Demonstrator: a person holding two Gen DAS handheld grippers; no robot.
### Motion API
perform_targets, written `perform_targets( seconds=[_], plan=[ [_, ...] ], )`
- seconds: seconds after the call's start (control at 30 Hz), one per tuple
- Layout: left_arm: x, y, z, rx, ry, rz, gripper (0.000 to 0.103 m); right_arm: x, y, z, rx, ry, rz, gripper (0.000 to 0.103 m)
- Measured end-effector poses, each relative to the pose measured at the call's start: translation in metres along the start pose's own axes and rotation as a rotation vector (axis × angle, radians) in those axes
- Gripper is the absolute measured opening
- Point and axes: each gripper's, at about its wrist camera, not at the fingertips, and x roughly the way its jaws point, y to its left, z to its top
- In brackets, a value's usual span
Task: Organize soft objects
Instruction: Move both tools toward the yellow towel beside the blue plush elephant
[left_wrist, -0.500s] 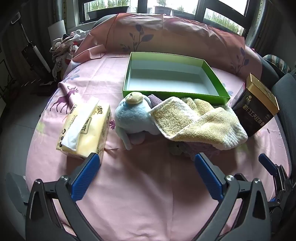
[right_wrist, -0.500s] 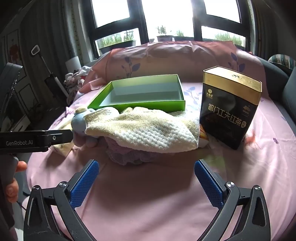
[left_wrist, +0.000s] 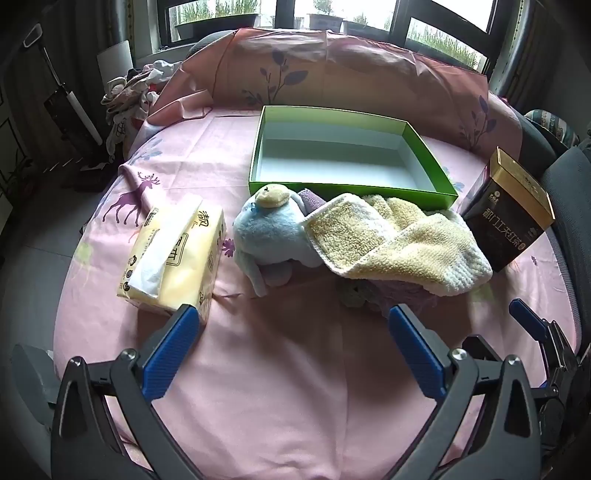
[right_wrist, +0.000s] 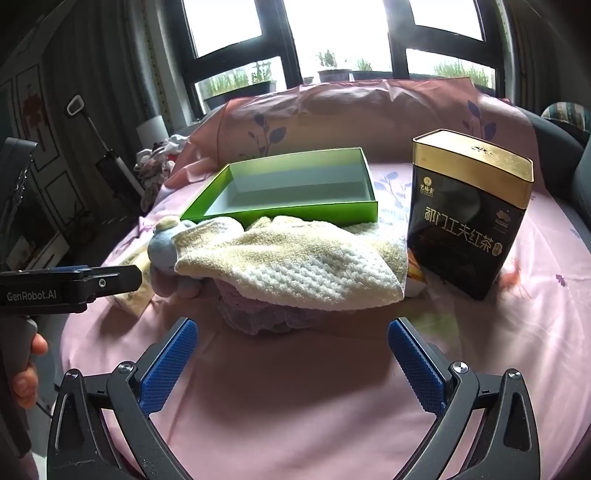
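— Three soft things lie heaped mid-table: a yellow towel (left_wrist: 402, 243), a blue plush toy (left_wrist: 269, 229) at its nine o'clock with the towel's edge draped over it, and a purple knitted cloth (right_wrist: 266, 314) tucked under the towel's near side.

— Where is the box?

— Green tray (left_wrist: 436, 192) sits at twelve o'clock of the heap, its front wall touching the towel; nothing shows inside but its white floor.

— And around them?

— Tissue pack (left_wrist: 173, 258) lies at nine o'clock of the plush, just beside it. Black tea tin (right_wrist: 469, 218) stands upright at three o'clock of the towel, close to its end. All rest on a pink cloth (left_wrist: 288, 387) printed with a purple deer.

— The grippers?

— Left gripper (left_wrist: 291, 332) hovers at six o'clock of the heap, jaws spread wide, nothing between them. Right gripper (right_wrist: 291, 343) likewise: jaws wide apart, clear of the knitted cloth. From the right view, a hand (right_wrist: 26, 369) grasps the left tool's handle.
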Motion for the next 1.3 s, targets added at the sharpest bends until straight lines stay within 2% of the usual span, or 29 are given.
perform_targets(
  seconds=[0.5,0.9,1.07,1.3],
  plan=[
    [0.002,-0.002,-0.002,-0.002,0.008,-0.043,0.102,0.003,0.000,-0.004,0.000,0.006,0.021,0.103],
    [0.005,-0.008,0.001,0.005,0.021,-0.085,0.102,-0.007,0.008,-0.003,-0.048,-0.033,0.065,0.103],
    [0.002,-0.010,0.002,0.006,0.002,-0.079,0.102,-0.010,0.010,0.005,-0.053,-0.070,0.073,0.103],
    [0.004,-0.013,0.002,0.003,0.008,-0.092,0.102,-0.007,0.003,0.003,-0.031,-0.061,0.072,0.103]
  ],
)
